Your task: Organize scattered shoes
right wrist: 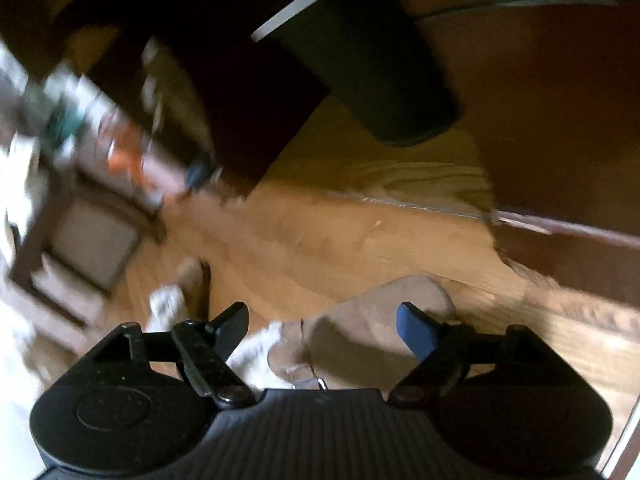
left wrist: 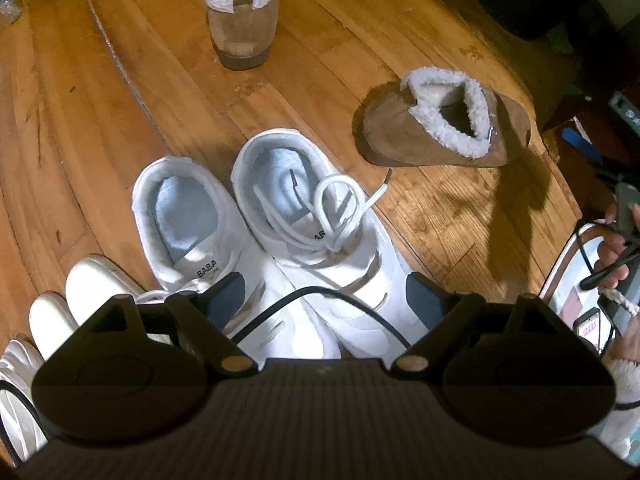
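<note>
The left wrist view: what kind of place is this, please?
Probably a room in a home: a worn wooden floor, white sneakers set side by side, and fleece-lined brown slippers left apart on the boards.

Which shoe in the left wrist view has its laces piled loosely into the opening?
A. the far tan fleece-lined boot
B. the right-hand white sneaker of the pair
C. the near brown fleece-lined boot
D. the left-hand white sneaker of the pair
B: the right-hand white sneaker has white laces looped over its insole, while the sneaker beside it shows a bare blue insole and both fleece-lined boots have no laces.
</note>
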The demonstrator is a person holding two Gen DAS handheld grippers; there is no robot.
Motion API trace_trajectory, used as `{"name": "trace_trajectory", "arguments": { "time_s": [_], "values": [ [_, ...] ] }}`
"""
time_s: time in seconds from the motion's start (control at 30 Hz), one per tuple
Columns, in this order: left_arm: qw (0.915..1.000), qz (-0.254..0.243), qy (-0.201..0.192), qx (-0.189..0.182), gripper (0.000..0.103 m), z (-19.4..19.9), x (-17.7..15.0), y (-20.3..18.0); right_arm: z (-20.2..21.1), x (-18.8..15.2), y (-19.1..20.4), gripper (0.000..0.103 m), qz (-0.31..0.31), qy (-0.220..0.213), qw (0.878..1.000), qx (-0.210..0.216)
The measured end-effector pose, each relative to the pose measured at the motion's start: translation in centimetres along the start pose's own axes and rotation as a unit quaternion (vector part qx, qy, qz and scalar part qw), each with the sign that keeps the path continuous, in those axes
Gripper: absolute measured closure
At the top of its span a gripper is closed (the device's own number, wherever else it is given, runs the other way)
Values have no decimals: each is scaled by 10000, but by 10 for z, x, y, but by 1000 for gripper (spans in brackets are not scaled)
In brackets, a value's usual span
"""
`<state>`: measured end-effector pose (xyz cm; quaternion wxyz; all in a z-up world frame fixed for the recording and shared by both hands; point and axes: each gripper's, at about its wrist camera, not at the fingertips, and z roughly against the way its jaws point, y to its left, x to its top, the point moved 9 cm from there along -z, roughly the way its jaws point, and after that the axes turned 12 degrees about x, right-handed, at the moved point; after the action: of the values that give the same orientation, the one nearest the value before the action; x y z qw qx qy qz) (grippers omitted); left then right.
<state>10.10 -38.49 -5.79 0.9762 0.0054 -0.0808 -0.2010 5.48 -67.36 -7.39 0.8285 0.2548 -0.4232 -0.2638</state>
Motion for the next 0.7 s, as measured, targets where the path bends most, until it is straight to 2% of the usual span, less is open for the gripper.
{"name": "trace_trajectory", "arguments": {
  "time_s": [0.17, 0.27, 0.33, 0.37, 0.43, 0.47, 0.5, 0.53, 0.6, 0.63, 0.67, 0.7],
  "values": [
    [9998, 105, 129, -105, 15, -3, 4, 1, -28, -25, 35, 21, 1170, 360, 9915, -430],
    [9999, 122, 54, -24, 14, -2, 8, 5, -46, -36, 45, 33, 1646, 637, 9808, -834],
    [9999, 114, 43, 28, 12, -2, 9, 7, -57, -45, 43, 45, 1891, 868, 9710, -1175],
    [9999, 109, 42, 47, 12, -3, 9, 8, -63, -50, 41, 45, 2113, 978, 9619, -1432],
    [9999, 116, 71, 54, 12, -6, 9, 9, -70, -56, 41, 47, 2378, 1052, 9513, -1658],
    [9999, 126, 89, 49, 12, -7, 9, 10, -71, -58, 42, 50, 2465, 1048, 9472, -1761],
    [9998, 133, 106, 45, 12, -9, 8, 10, -71, -59, 42, 58, 2493, 1038, 9454, -1822],
    [9998, 132, 124, 48, 12, -9, 7, 10, -71, -59, 42, 65, 2468, 1026, 9460, -1832],
    [9998, 128, 161, 53, 12, -11, 5, 11, -66, -55, 40, 74, 2183, 947, 9562, -1703],
    [9998, 128, 172, 48, 12, -12, 5, 11, -62, -52, 38, 78, 1947, 900, 9643, -1551],
    [9997, 133, 175, 43, 12, -13, 5, 11, -57, -47, 34, 80, 1453, 825, 9782, -1231],
    [9998, 136, 171, 43, 12, -12, 5, 12, -54, -43, 29, 82, 1049, 778, 9865, -991]
  ]
}}
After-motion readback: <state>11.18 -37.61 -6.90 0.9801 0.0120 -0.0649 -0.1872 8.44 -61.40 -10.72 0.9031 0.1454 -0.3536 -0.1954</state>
